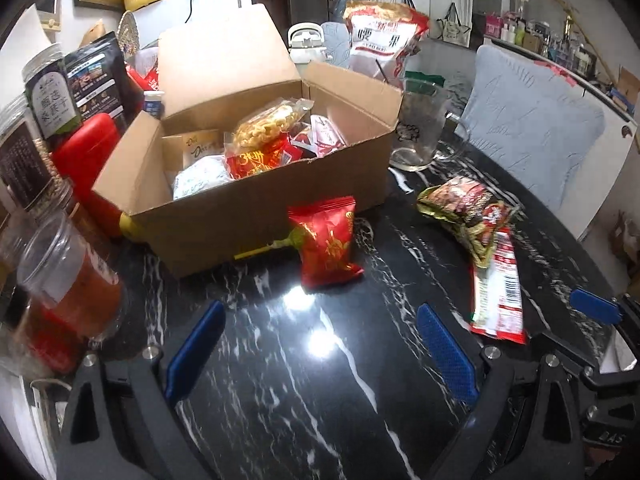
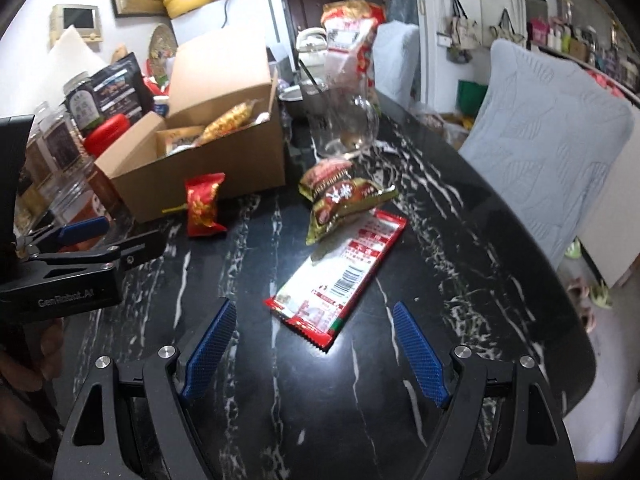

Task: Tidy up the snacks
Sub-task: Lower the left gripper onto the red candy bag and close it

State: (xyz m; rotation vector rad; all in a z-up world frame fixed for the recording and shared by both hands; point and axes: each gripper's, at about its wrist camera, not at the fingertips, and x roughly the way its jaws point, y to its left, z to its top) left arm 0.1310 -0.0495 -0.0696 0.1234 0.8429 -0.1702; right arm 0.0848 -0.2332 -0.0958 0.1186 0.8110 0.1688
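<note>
Just ahead of the open right gripper lies the flat red-and-white packet.

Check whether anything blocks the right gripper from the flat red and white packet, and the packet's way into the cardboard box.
Nothing visible does. The right gripper is open with only bare tabletop before the flat packet. The cardboard box is open-topped; the green snack bags and the small red pouch lie near a straight path, so lift over them.

open left tongs above black marble table, red snack packet beside cardboard box.
</note>
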